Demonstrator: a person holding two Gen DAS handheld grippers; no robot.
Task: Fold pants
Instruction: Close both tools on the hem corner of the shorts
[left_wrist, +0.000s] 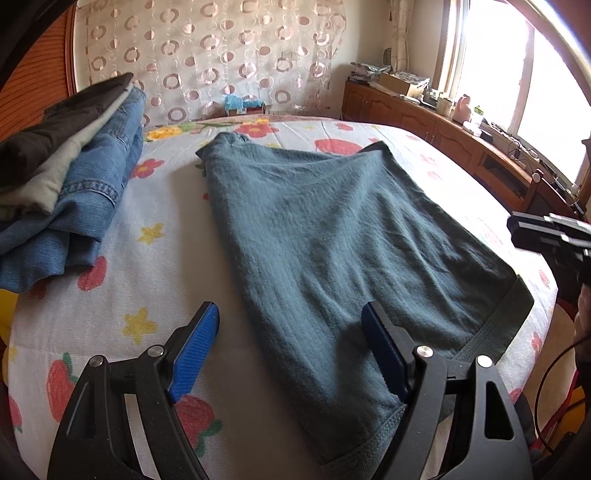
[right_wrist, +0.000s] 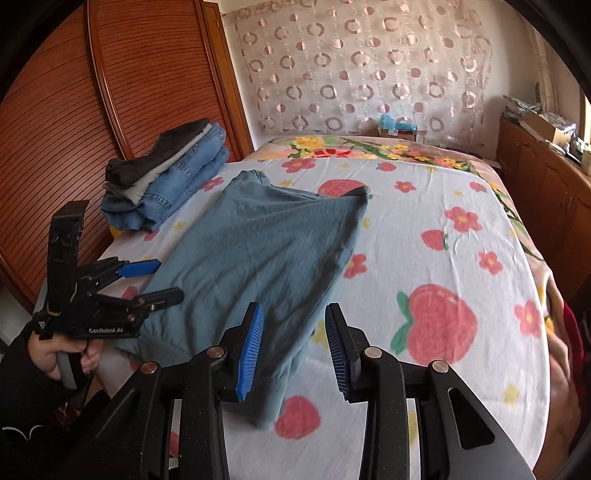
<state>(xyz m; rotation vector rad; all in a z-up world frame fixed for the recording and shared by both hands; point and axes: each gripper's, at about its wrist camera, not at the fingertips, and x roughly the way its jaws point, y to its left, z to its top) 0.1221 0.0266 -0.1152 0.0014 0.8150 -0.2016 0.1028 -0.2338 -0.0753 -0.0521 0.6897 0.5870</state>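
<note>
Where folded flat on bedsheet (left_wrist: 155, 206), teal pants (left_wrist: 332, 236)

Only one piece of lettering I can read from here: "GenRobot.AI", in small white letters on the black body of the left gripper (right_wrist: 155, 278), lower left of the right wrist view, just above the hand (right_wrist: 55, 350) that grips its handle. A few more tiny white marks sit at the far left end of that same body, too small for me to make out. The boxes on the wooden sideboard (left_wrist: 424, 114), upper right of the left wrist view, carry prints I cannot read.
</note>
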